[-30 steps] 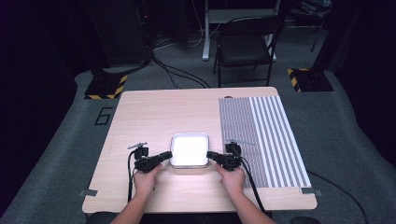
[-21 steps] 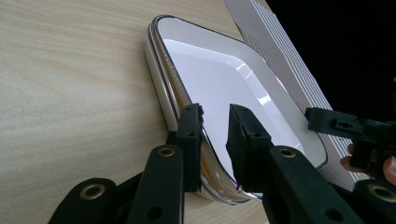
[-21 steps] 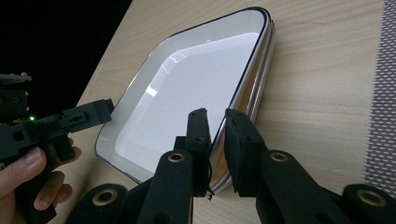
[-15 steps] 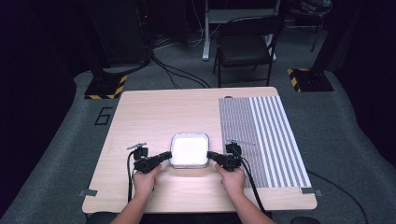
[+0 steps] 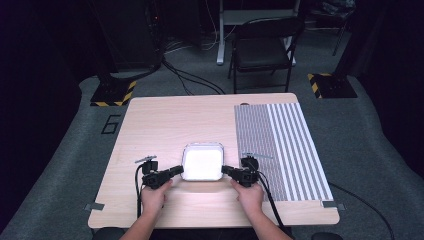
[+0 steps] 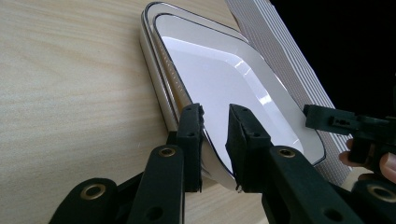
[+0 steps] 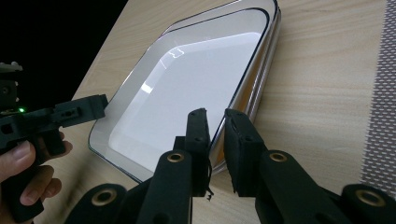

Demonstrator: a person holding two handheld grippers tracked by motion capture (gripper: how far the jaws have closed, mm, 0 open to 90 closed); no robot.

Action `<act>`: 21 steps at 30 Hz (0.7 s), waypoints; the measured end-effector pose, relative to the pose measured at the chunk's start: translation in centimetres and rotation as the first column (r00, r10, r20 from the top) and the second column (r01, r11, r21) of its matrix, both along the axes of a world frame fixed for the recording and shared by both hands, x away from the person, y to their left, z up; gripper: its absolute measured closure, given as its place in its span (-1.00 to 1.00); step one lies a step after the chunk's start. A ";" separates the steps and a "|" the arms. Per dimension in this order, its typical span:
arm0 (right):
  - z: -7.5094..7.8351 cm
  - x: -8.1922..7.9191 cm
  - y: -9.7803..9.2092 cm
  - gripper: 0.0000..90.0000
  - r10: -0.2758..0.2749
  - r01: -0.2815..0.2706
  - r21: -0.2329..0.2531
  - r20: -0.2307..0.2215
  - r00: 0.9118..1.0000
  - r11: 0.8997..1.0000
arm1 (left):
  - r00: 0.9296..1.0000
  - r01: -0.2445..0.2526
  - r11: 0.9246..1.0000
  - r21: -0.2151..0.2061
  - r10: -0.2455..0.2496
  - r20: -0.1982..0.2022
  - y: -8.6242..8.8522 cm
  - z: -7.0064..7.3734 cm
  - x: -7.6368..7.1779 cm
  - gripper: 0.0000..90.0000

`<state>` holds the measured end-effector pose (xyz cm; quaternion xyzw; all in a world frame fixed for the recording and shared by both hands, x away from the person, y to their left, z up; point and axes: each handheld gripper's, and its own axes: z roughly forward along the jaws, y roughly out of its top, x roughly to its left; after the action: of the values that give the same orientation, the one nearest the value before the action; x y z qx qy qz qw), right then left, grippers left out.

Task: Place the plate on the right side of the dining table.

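A white square plate [image 5: 202,162] with a thin dark rim line lies on a second, similar plate [image 6: 153,56] near the front middle of the wooden table [image 5: 165,125]. My left gripper [image 5: 179,170] is at the stack's left edge, and in the left gripper view [image 6: 215,109] its jaws are closed over the top plate's [image 6: 224,79] rim. My right gripper [image 5: 225,170] is at the right edge. Its jaws [image 7: 215,112] pinch the top plate's [image 7: 187,79] rim in the same way, above the lower plate [image 7: 267,65].
A grey and white striped mat [image 5: 280,145] covers the right part of the table, just right of my right hand. A black chair [image 5: 262,50] stands on the floor beyond the far edge. Bare wood lies left of and behind the plates.
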<state>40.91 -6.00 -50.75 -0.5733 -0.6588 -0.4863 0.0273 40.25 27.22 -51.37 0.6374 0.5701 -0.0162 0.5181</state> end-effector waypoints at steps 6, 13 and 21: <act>0.0 -0.2 0.4 0.72 0.007 -0.006 -0.043 0.028 1.000 0.999 | 1.000 0.008 0.999 0.035 -0.007 -0.002 -0.2 -0.2 0.3 0.64; 0.2 -0.3 0.7 0.68 0.016 -0.014 -0.073 0.039 0.999 0.997 | 1.000 0.011 0.999 0.047 -0.011 -0.005 -0.3 -0.3 0.5 0.63; 0.3 -0.3 1.1 0.64 0.027 -0.022 -0.115 0.046 0.999 0.993 | 1.000 0.020 0.997 0.075 -0.019 -0.014 -0.6 0.0 0.2 0.62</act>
<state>40.58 -4.93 -50.49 -0.5542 -0.6930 -0.4608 -0.0153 40.41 26.63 -51.36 0.6617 0.5676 -0.0042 0.4899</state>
